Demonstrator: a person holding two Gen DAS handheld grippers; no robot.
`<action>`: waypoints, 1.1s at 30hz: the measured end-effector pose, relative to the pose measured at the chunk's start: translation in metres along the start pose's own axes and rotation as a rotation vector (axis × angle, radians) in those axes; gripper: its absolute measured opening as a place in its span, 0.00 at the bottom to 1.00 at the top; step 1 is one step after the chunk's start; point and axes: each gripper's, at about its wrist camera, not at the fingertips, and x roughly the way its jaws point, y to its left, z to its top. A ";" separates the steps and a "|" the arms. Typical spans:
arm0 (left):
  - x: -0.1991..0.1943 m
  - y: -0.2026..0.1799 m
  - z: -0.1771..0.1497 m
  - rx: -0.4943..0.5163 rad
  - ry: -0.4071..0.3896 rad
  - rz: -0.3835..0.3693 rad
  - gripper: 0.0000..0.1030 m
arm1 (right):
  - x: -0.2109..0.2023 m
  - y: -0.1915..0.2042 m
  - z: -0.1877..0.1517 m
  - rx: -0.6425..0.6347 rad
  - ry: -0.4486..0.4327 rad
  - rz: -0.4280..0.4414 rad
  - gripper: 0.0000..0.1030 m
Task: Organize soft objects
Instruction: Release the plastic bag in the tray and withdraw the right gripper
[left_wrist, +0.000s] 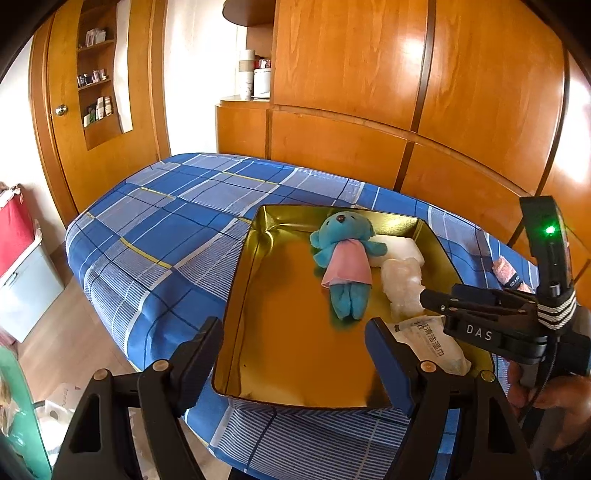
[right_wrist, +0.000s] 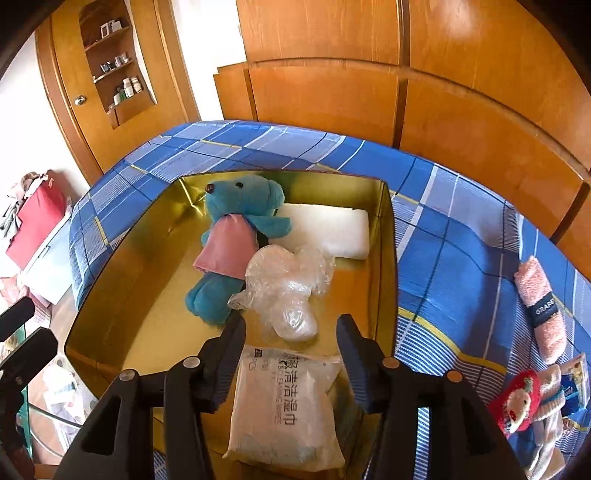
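A gold metal tin (left_wrist: 236, 295) (right_wrist: 391, 258) sits on the blue plaid bed. In it lie a blue plush bear in a pink dress (left_wrist: 345, 258) (right_wrist: 236, 236), a white foam pad (left_wrist: 400, 249) (right_wrist: 328, 229), a crumpled clear plastic bag (left_wrist: 400, 284) (right_wrist: 288, 291) and a white wet-wipes pack (left_wrist: 432, 341) (right_wrist: 288, 406). My left gripper (left_wrist: 295, 354) is open and empty above the tin's near edge. My right gripper (right_wrist: 291, 350) is open, its fingers either side of the wipes pack's top; it also shows in the left wrist view (left_wrist: 480, 317).
A rolled pink towel (right_wrist: 543, 310) (left_wrist: 508, 275) lies on the bed right of the tin. A red plush toy (right_wrist: 517, 402) with other small items lies at the bed's near right corner. Wooden wardrobe panels (left_wrist: 369, 92) stand behind the bed. A red bag (left_wrist: 14, 232) and storage box stand on the floor at left.
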 end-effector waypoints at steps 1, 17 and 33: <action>0.000 -0.001 0.000 0.004 0.001 -0.002 0.77 | -0.002 0.000 -0.001 0.001 -0.005 0.000 0.50; -0.007 -0.016 -0.002 0.045 -0.004 -0.015 0.77 | -0.038 -0.009 -0.012 0.032 -0.079 -0.022 0.50; -0.010 -0.047 0.001 0.127 -0.010 -0.047 0.77 | -0.087 -0.064 -0.030 0.093 -0.145 -0.098 0.50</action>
